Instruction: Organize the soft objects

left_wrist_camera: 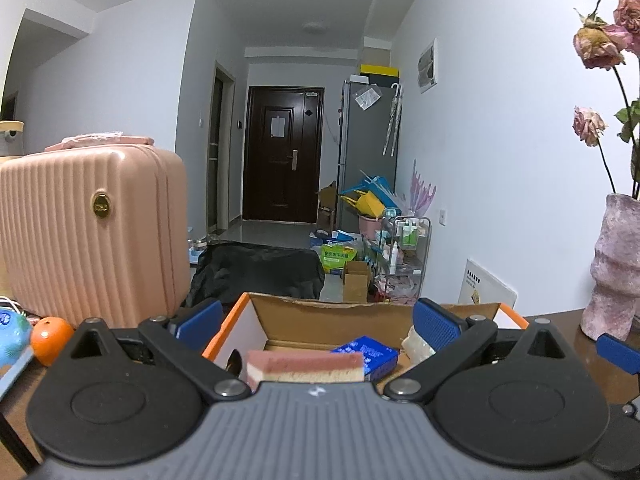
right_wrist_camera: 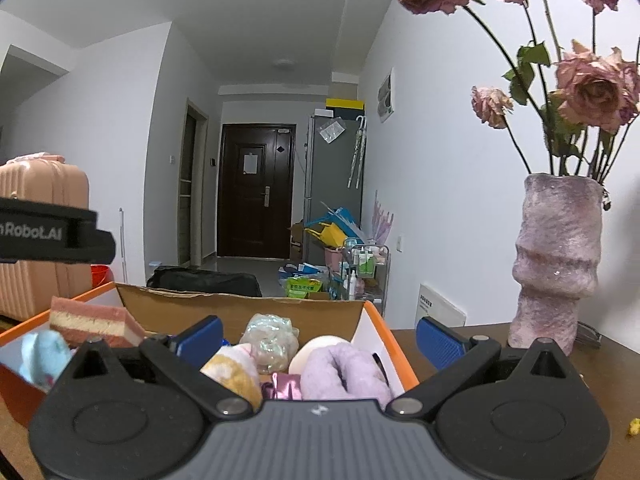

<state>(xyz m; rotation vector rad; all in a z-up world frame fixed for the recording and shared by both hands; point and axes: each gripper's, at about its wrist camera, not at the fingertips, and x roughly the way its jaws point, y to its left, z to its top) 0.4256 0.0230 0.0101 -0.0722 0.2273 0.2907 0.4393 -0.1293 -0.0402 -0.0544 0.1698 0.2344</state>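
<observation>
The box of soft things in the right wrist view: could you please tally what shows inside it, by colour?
Inside the box:
Pink-and-cream sponge: 1
Light blue soft item: 1
Iridescent clear bundle: 1
Yellow-and-white plush: 1
Lilac rolled cloth: 1
Cream round item: 1
Shiny pink item: 1
Total: 7

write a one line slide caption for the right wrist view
Open right gripper poised over an orange-edged cardboard box of soft items, pink vase of dried roses beside it.
</observation>
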